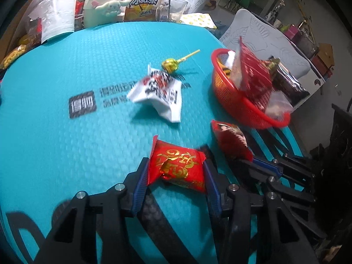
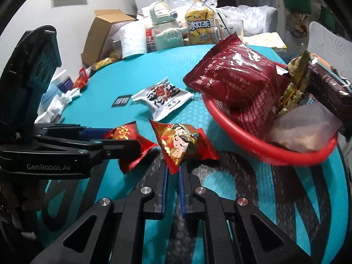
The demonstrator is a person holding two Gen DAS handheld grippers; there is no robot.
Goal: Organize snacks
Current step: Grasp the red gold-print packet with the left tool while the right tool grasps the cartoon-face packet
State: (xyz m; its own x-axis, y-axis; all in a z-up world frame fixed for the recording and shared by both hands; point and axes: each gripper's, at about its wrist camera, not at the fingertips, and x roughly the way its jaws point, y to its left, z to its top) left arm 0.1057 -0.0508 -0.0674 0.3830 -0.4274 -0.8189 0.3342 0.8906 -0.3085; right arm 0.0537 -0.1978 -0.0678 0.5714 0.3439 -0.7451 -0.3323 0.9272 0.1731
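My left gripper [image 1: 176, 171] is shut on a red candy packet with gold print [image 1: 177, 168], held just above the teal mat; it also shows in the right wrist view [image 2: 128, 140]. My right gripper [image 2: 173, 169] is shut on a red packet with a cartoon face [image 2: 182, 144], also seen in the left wrist view [image 1: 232, 139]. A red basket [image 2: 259, 147] holding several snack packs sits just right of both grippers, and shows in the left wrist view [image 1: 228, 92]. A white snack pack [image 1: 157, 90] and a gold lollipop [image 1: 173, 63] lie on the mat.
The teal mat [image 1: 66, 66] covers the table. Along its far edge stand a tea bottle [image 1: 144, 0], a pale green kettle [image 1: 99, 6], a glass [image 1: 171, 8], paper and boxes. A grey chair [image 1: 264, 41] stands beyond the basket.
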